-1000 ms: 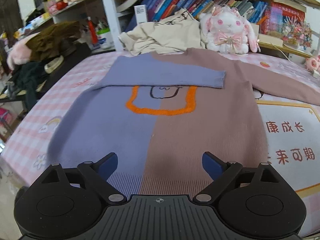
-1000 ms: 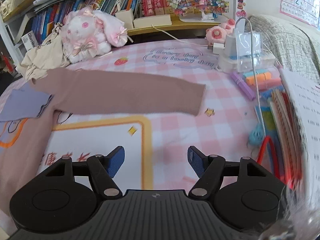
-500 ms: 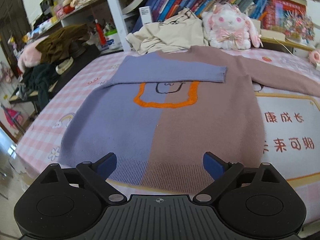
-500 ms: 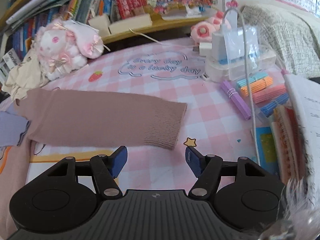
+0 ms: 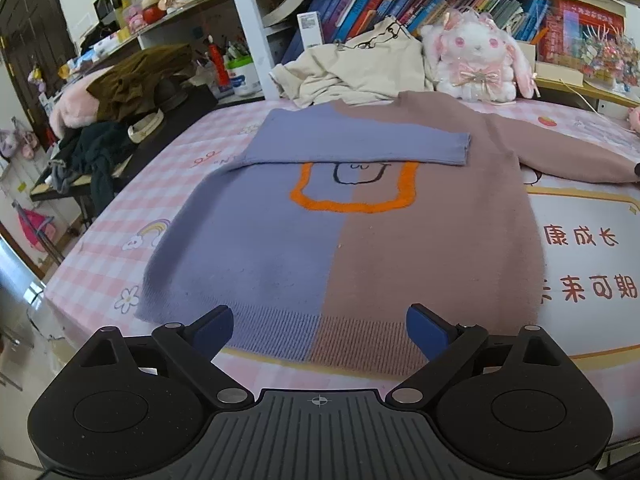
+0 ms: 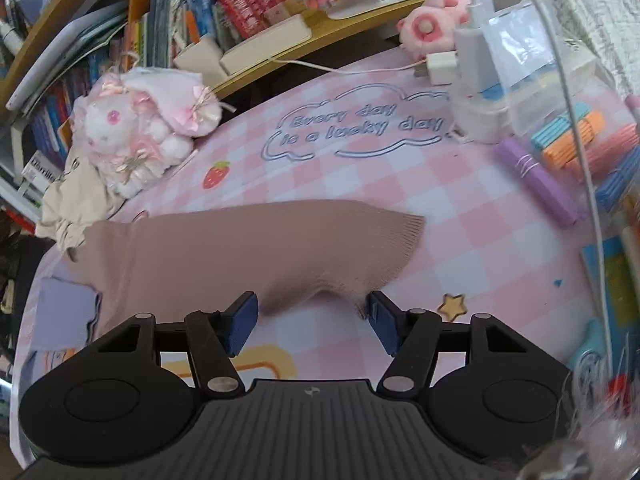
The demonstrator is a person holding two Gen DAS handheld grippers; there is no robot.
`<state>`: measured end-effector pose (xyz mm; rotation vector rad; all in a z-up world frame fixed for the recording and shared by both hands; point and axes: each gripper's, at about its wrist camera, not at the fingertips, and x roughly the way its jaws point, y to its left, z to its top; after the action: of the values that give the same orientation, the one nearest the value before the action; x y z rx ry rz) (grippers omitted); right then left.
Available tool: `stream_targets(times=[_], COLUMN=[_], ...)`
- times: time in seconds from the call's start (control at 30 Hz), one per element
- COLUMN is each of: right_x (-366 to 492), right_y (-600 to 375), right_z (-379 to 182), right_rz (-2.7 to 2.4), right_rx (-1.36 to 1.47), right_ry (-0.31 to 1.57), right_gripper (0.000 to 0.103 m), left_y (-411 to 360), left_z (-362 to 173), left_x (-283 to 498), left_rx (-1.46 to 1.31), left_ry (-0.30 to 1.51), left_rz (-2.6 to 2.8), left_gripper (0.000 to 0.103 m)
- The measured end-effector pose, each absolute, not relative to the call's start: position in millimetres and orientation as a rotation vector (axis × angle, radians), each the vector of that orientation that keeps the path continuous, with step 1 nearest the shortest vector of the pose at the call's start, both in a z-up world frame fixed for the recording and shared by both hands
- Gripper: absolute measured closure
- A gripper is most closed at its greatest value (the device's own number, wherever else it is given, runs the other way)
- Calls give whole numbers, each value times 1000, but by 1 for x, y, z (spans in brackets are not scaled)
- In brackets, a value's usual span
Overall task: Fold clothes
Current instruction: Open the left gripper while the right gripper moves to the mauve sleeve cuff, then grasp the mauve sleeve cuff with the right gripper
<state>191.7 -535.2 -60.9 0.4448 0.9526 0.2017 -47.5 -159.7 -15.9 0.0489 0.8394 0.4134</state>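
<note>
Bare checked cloth (image 6: 472, 248) lies right of the cuff; clutter crowds the frame's right edge. My right gripper (image 6: 312, 318) stands half open, the brown sleeve (image 6: 248, 252) edge bunched between its pads, unpinched. My left gripper (image 5: 320, 326) gapes empty over the sweater (image 5: 360, 240) hem.

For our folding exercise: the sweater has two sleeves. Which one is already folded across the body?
The purple sleeve: it lies folded across the chest above the orange outline. The pink-brown sleeve is stretched out sideways on the checked cloth, its cuff by the right gripper.

Crowded bookshelves (image 5: 400, 8) behind pink-checked table (image 5: 120, 216)
</note>
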Motion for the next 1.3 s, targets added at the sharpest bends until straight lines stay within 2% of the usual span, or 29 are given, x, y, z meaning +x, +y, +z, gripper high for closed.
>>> stream_targets(times=[0.3, 0.57, 0.77, 0.97, 1.1, 1.23, 1.3], right_x=[187, 205, 216, 217, 230, 242, 243], right_y=[-516, -551, -563, -568, -573, -568, -560], right_z=[-65, -69, -64, -72, -71, -69, -68], right_rz=[289, 198, 90, 146, 90, 94, 103], right_rx=[528, 552, 409, 539, 524, 414, 340], right_ry=[956, 921, 895, 876, 867, 892, 910], right_gripper=[43, 50, 49, 49, 64, 68, 76], left_y=[-167, -163, -156, -159, -164, -167, -167], left_z=[-17, -16, -16, -16, -15, -15, -14], left_x=[-39, -44, -47, -47, -46, -46, -46], left_rx=[89, 77, 34, 45, 75, 96, 89], left_ry=[851, 849, 844, 845, 842, 842, 842], left_rz=[375, 394, 434, 431, 417, 408, 412], left_gripper=[8, 8, 8, 8, 8, 8, 8])
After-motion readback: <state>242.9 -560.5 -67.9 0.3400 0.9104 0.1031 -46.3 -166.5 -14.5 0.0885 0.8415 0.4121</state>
